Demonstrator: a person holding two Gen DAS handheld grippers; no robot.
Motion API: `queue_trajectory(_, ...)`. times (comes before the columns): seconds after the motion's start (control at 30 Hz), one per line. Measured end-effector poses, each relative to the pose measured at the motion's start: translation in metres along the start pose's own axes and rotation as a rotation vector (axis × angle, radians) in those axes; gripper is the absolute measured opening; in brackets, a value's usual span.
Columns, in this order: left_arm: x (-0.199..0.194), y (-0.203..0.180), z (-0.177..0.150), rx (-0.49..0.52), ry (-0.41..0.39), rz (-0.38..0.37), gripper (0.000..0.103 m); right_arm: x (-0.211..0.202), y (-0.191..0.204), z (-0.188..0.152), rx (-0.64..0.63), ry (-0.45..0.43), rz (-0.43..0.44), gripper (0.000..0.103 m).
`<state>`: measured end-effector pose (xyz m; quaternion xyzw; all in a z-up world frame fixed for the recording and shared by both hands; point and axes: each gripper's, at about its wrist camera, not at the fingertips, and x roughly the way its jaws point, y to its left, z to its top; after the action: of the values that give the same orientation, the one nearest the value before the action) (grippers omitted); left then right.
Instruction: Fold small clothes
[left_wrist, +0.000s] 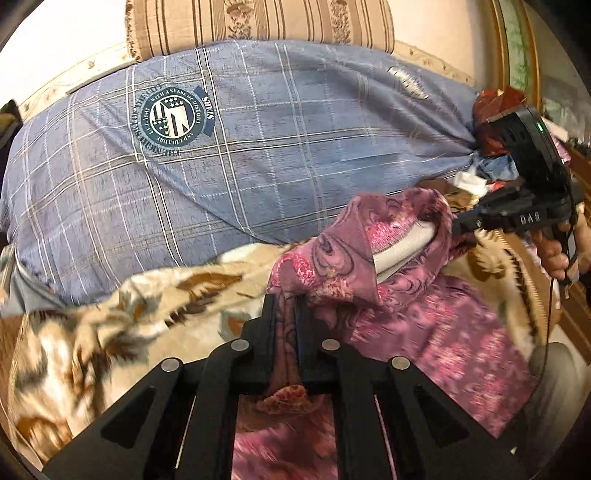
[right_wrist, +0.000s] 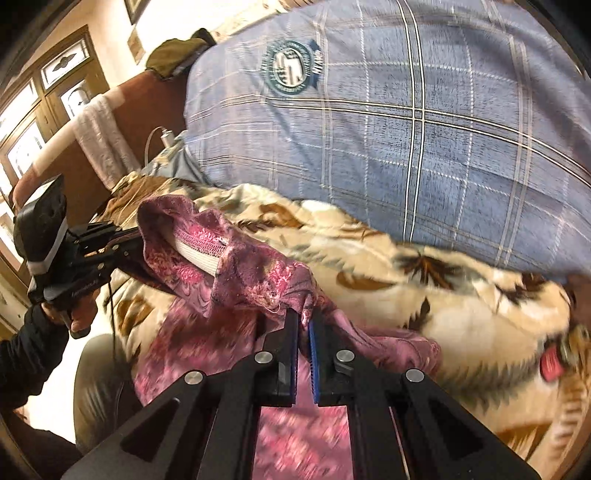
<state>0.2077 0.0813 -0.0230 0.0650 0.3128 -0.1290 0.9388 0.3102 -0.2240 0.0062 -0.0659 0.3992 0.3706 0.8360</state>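
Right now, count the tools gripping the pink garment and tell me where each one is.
2. The left tool pinches one end of the pink patterned garment, and the right tool pinches the other end, the elastic waistband stretched between them above the floral blanket.

Black tool (right_wrist: 303, 321) with blue pads (right_wrist: 313, 362), silver screws.

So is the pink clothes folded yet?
Not yet. Nothing looks folded so far. The left claw and right claw each pinch an edge of the pink garment, holding its white waistband up over the tiger blanket. The folding is left.
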Motion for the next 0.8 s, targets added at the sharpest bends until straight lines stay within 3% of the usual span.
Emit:
queue_trajectory(0.17, -0.043, -0.023, -0.031, 0.000, -0.003, -0.043, 0.006, -0.028, 0.038, -0.057, -0.030, -0.013, -0.015, 0.004)
queue_trajectory(0.3, -0.061, -0.046, -0.068, 0.022, 0.040, -0.063, 0.006, -0.039, 0.064, -0.107, -0.043, 0.000, -0.021, 0.004)
queue_trajectory(0.5, -0.057, -0.079, -0.133, 0.055, 0.136, -0.072, 0.006, -0.022, 0.079, -0.178, 0.005, 0.092, -0.010, 0.004)
queue_trajectory(0.63, -0.058, -0.078, -0.152, -0.031, 0.157, -0.090, 0.006, -0.020, 0.089, -0.201, 0.068, 0.085, -0.008, 0.004)
queue_trajectory(0.73, -0.069, -0.071, -0.161, -0.149, 0.145, -0.147, 0.006, -0.026, 0.105, -0.213, 0.068, 0.059, -0.067, 0.004)
queue_trajectory(0.8, -0.068, -0.079, -0.171, -0.155, 0.177, -0.169, 0.006, -0.022, 0.103, -0.222, 0.097, 0.060, -0.083, 0.004)
